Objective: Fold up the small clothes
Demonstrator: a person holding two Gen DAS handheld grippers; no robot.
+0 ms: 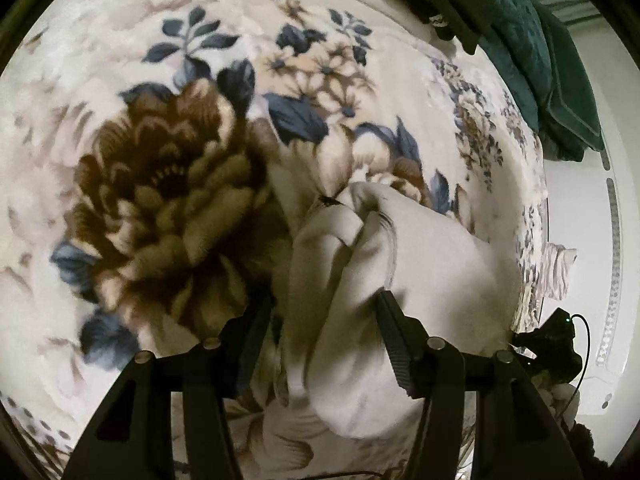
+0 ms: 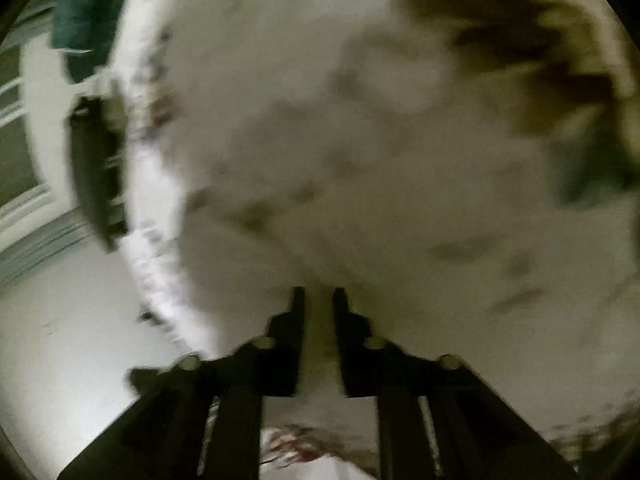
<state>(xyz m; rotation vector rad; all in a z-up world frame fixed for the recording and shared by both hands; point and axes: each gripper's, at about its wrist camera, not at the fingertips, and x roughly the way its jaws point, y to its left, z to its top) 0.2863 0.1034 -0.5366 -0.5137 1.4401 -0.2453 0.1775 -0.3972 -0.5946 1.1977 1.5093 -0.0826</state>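
A small pale grey-white garment (image 1: pixel 360 280) lies bunched on the flowered blanket (image 1: pixel 160 168) in the left wrist view. My left gripper (image 1: pixel 326 300) is open, its fingers (image 1: pixel 394 344) standing either side of the garment's folds, the right one pressing on the cloth. In the right wrist view, which is blurred, my right gripper (image 2: pixel 319 294) hangs over the blanket (image 2: pixel 360 140) near its edge with its fingers (image 2: pixel 297 304) close together and only a narrow gap. I see nothing held between them.
Dark green cloth (image 1: pixel 548 72) is piled at the far right corner of the bed, and shows at top left in the right wrist view (image 2: pixel 80 12). The bed's edge drops to a white floor (image 2: pixel 60 340). The other gripper (image 1: pixel 548 344) shows at the bed's right edge.
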